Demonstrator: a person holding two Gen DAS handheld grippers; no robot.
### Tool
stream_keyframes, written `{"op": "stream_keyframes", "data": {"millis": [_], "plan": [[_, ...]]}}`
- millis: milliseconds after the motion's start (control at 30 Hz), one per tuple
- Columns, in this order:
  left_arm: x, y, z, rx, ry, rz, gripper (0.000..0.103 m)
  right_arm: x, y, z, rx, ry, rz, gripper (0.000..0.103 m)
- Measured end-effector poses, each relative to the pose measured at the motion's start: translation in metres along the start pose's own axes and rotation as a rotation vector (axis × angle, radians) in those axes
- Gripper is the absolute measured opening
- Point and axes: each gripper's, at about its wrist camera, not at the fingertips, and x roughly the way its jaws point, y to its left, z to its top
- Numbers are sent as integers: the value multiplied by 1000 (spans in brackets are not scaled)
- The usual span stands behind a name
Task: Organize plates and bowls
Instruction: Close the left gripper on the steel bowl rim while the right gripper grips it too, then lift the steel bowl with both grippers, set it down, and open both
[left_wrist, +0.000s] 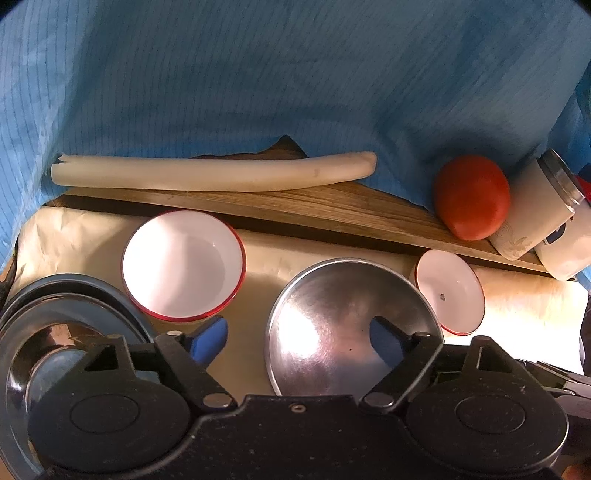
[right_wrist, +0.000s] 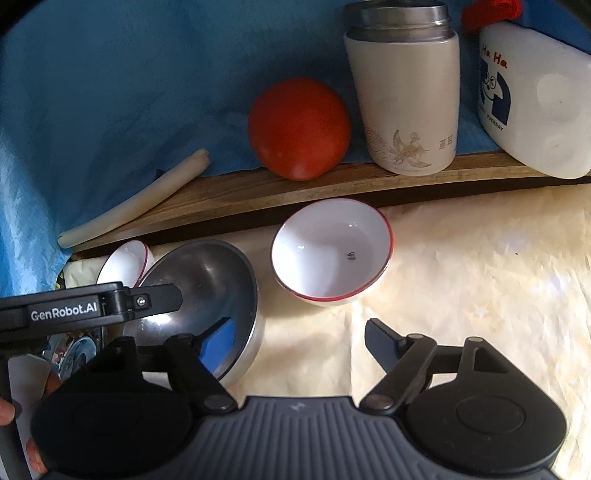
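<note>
**Both tongs spread over the steel bowl**

Blue cloth (left_wrist: 258, 74) draped behind, crinkled cream paper (left_wrist: 81, 236) over the bench, and a wooden board (left_wrist: 332, 210) running along the back. On that board: a long pale tube-shaped stalk (left_wrist: 214, 172), a round red tomato (left_wrist: 471, 197), a cream flask with a metal neck (right_wrist: 404, 99) and a white plastic jug with a red cap (right_wrist: 532, 99).

Down on the paper, a wide brushed stainless-steel bowl (left_wrist: 351, 328) sits empty and gleaming, between two glossy white ceramic bowls with red rims, the larger one (left_wrist: 183, 264) to its left and the smaller one (left_wrist: 450, 291) to its right, both empty. A stack of dark round plates (left_wrist: 70, 314) lies at the far left.

The left tongs (left_wrist: 297, 341) are spread, straddling the steel bowl's left rim: one blue-padded finger outside on the paper, the other over its hollow. The right tongs (right_wrist: 301, 341) are spread too, straddling the opposite rim, pinching nothing.
</note>
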Motion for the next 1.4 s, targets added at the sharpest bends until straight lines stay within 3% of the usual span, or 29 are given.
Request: {"op": "stream_keyframes", "data": {"millis": [133, 300, 467, 533, 600, 667, 733, 1067, 1400], "plan": [[-1, 0, -1, 1, 0, -2, 78, 1, 3, 0, -7, 3, 3, 77], [2, 1, -2, -6, 12, 1, 58, 4, 5, 0, -9, 9, 13, 71], [6, 5, -3, -32, 33, -2, 33, 8, 6, -1, 2, 20, 43, 50], [6, 8, -4, -40, 31, 3, 31, 9, 6, -2, 6, 22, 63, 44], [6, 10, -4, -44, 29, 10, 21, 9, 7, -2, -3, 20, 77, 37], [6, 12, -5, -54, 31, 4, 16, 8, 9, -3, -12, 21, 91, 24], [5, 13, -6, -57, 30, -2, 15, 7, 11, -4, -22, 25, 95, 19], [-23, 6, -28, -33, 31, -15, 15, -19, 7, -18, -56, 50, 104, 19], [-49, 1, -69, -21, 102, -36, 15, -48, 6, -52, -97, 148, 129, 19]]}}
